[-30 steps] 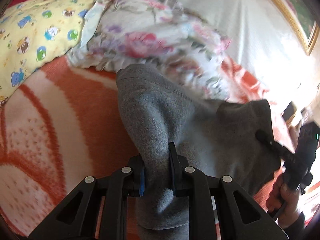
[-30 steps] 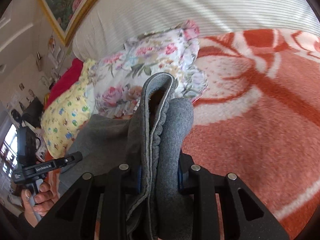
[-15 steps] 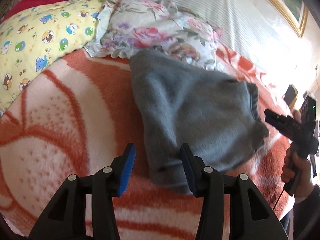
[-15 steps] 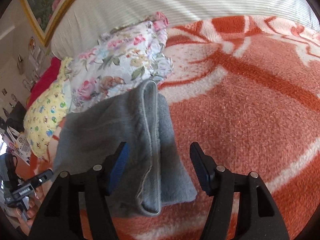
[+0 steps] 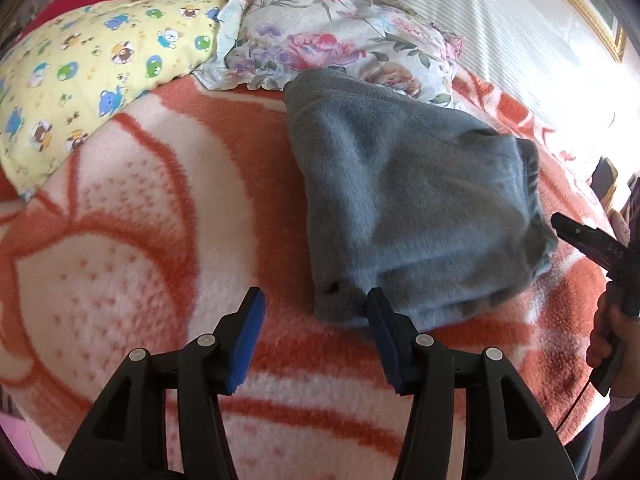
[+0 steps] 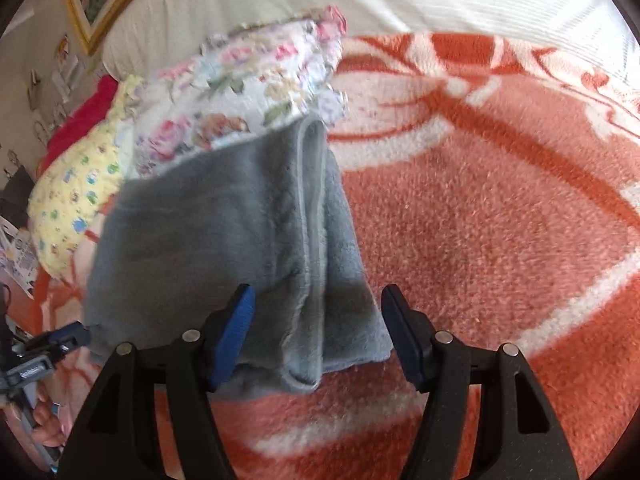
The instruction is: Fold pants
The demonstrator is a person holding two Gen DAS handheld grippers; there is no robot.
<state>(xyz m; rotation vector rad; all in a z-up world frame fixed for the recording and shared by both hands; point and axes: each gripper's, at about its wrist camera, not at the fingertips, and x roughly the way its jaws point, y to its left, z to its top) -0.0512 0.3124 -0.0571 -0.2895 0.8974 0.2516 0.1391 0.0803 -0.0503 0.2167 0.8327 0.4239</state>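
The grey fleece pants (image 5: 412, 208) lie folded into a compact bundle on the orange and white blanket (image 5: 160, 208). They also show in the right wrist view (image 6: 224, 240), with the waistband edge running toward me. My left gripper (image 5: 312, 320) is open and empty, just short of the bundle's near edge. My right gripper (image 6: 316, 320) is open, its jaws standing apart on either side of the bundle's near end without holding it. The right gripper also shows at the right edge of the left wrist view (image 5: 592, 240).
A floral pillow (image 5: 340, 48) and a yellow cartoon-print pillow (image 5: 92, 72) lie behind the pants. A white striped sheet (image 6: 400, 0) covers the far side of the bed. A gold-framed picture (image 6: 100, 0) hangs on the wall.
Both grippers were shut on the pants a second ago. They opened, let the pants drop onto the blanket, and pulled back a little.
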